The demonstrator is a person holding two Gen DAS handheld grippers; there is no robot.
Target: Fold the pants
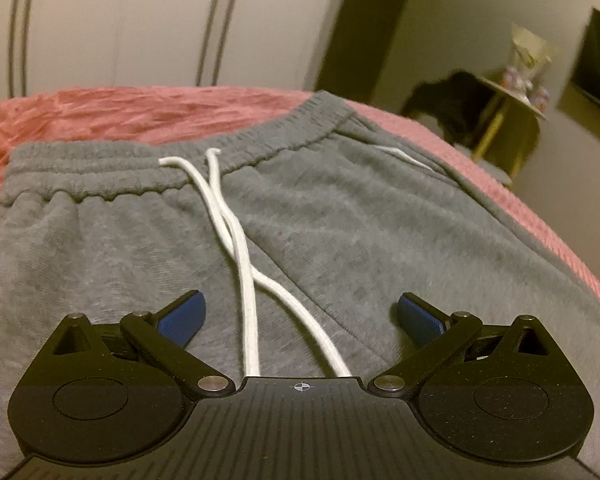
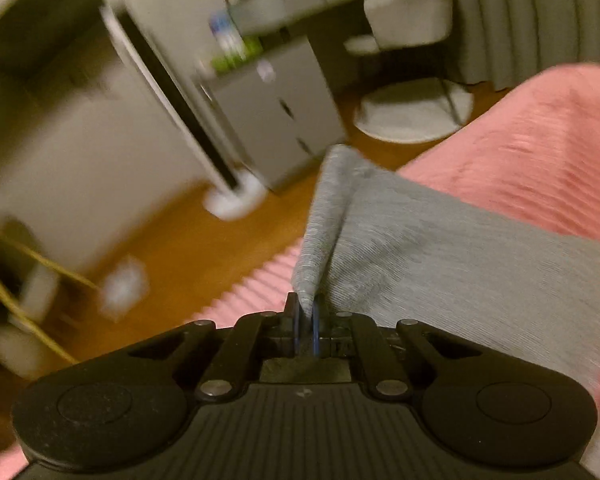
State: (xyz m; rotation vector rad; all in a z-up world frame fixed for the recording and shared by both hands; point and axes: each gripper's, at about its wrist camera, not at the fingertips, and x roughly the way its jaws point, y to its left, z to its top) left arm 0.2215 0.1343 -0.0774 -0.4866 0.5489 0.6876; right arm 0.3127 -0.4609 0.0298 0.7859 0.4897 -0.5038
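Now right tongs (image 2: 307,320) pinching pants (image 2: 420,248) edge, bedspread (image 2: 540,140) beyond

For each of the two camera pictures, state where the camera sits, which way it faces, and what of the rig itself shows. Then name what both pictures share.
Left wrist: sits on the left gripper, looking along its open blue-padded fingers over the grey pants toward waistband and white drawstring.
Right wrist: sits on the right gripper, facing past the bed's edge toward the floor; its fingers are shut on a fold of pants fabric.
Shared: the grey pants and pink bedspread.
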